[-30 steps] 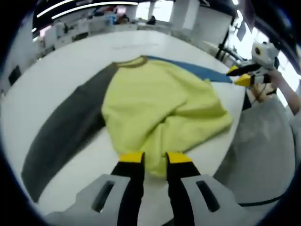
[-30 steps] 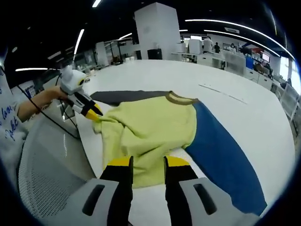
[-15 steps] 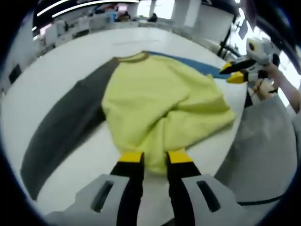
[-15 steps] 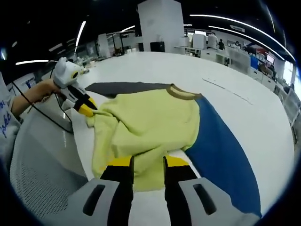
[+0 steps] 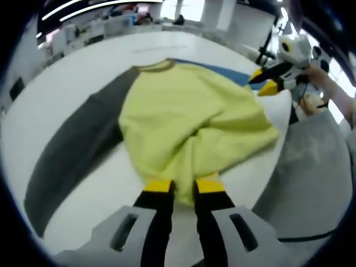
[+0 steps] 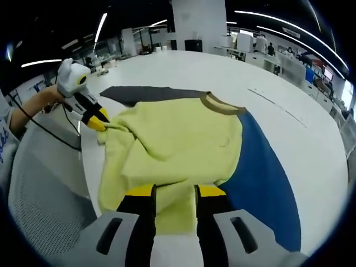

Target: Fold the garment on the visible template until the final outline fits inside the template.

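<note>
A sweatshirt with a yellow-green body (image 5: 183, 111) (image 6: 178, 139), a dark grey sleeve (image 5: 72, 150) (image 6: 144, 94) and a blue sleeve (image 6: 261, 172) (image 5: 222, 69) lies rumpled on the white table (image 5: 72, 72). My left gripper (image 5: 183, 186) is shut on the yellow hem near the table's edge. From the right gripper view the left gripper (image 6: 99, 122) pinches a lifted hem corner. My right gripper (image 6: 174, 192) hovers over the hem with its jaws apart and cloth lying under them. In the left gripper view the right gripper (image 5: 263, 82) hangs over the blue sleeve's edge, tips separated.
The table's edge runs close to the hem, and the person's grey clothing (image 5: 311, 178) (image 6: 39, 189) is just beyond it. A hand (image 6: 39, 105) holds the left gripper. Faint lines mark the far tabletop (image 6: 272, 103). Desks and a pillar (image 6: 197, 25) stand in the background.
The right gripper has moved forward over the yellow body, shifting toward the blue sleeve in the left gripper view. The left gripper keeps its hold on the hem.
</note>
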